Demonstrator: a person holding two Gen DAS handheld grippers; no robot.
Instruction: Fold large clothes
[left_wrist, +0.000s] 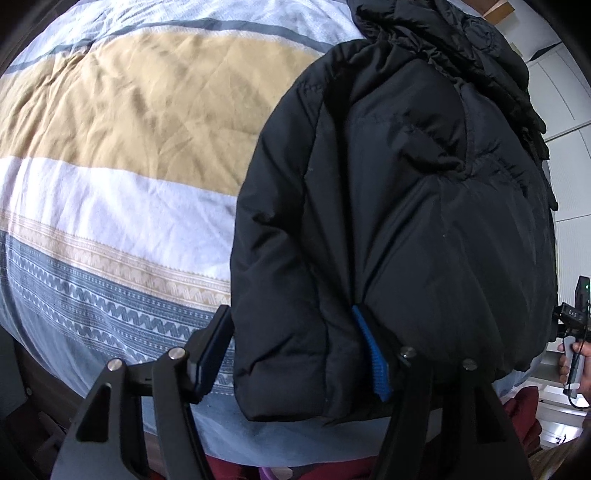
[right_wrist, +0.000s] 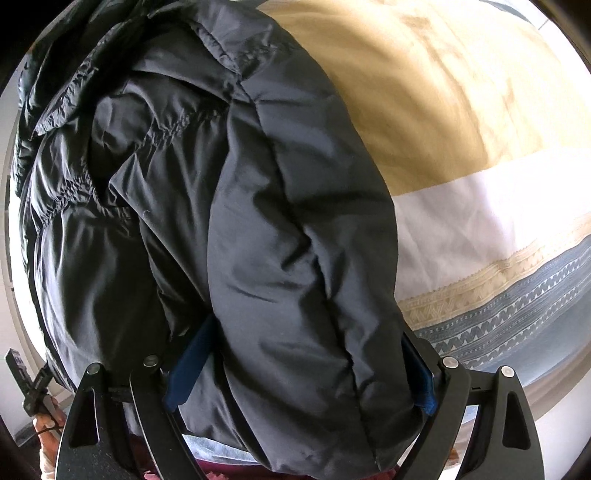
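A black puffer jacket (left_wrist: 399, 206) lies bunched on a striped bed cover, near the bed's front edge; it also fills the right wrist view (right_wrist: 229, 206). My left gripper (left_wrist: 295, 350) has its jaws spread around a thick padded fold at the jacket's near left edge, with one blue pad (left_wrist: 373, 354) pressed into the fabric and the other pad (left_wrist: 214, 350) just beside it. My right gripper (right_wrist: 299, 369) likewise straddles a thick padded fold at the jacket's near right edge, with blue pads (right_wrist: 188, 365) on both sides of it.
The bed cover (left_wrist: 122, 158) has yellow, white and patterned grey-blue bands and stretches left of the jacket, and right of it in the right wrist view (right_wrist: 480, 206). White cabinet fronts (left_wrist: 565, 122) stand behind. The other hand-held gripper (left_wrist: 576, 332) shows at the right edge.
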